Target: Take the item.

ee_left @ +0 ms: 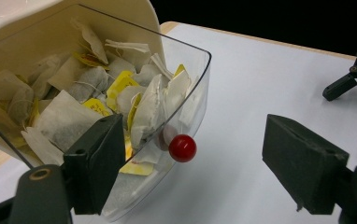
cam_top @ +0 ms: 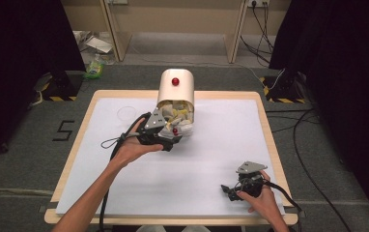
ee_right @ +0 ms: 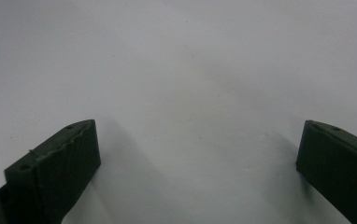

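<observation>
Grey carpet [cam_top: 23, 145] surrounds a wood-edged worktop [cam_top: 264, 121] covered by a white sheet [cam_top: 211, 145], with black curtains [cam_top: 23, 43] at both sides and cables [cam_top: 308, 159] trailing over the floor at the right. A strip of black tape on the carpet left of the worktop forms the figure "5" [cam_top: 63, 130]; no other writing can be read.

At the far middle of the worktop stands a cream tea-bag dispenser [cam_top: 175, 87] with a red knob [cam_top: 175, 81] on its top. Its clear front drawer [ee_left: 190, 107] is tipped open toward the person and is packed with white tea bags [ee_left: 69, 116] that carry yellow tags [ee_left: 120, 84]; the print on the tags is too blurred to read. A second red knob [ee_left: 182, 148] sits on the front of the clear drawer.

The left tool [cam_top: 165, 137] is held at the drawer's front. In the left gripper view its jaws stand wide apart, one black pad [ee_left: 99, 163] overlapping the drawer's clear wall and the other pad [ee_left: 303, 163] well to the side over bare sheet, with the red knob between them and nothing gripped.

The right tool [cam_top: 232, 192] rests near the front right corner of the worktop, in the person's right hand [cam_top: 262, 198]. In the right gripper view its jaws are spread wide over the plain white sheet and hold nothing.
</observation>
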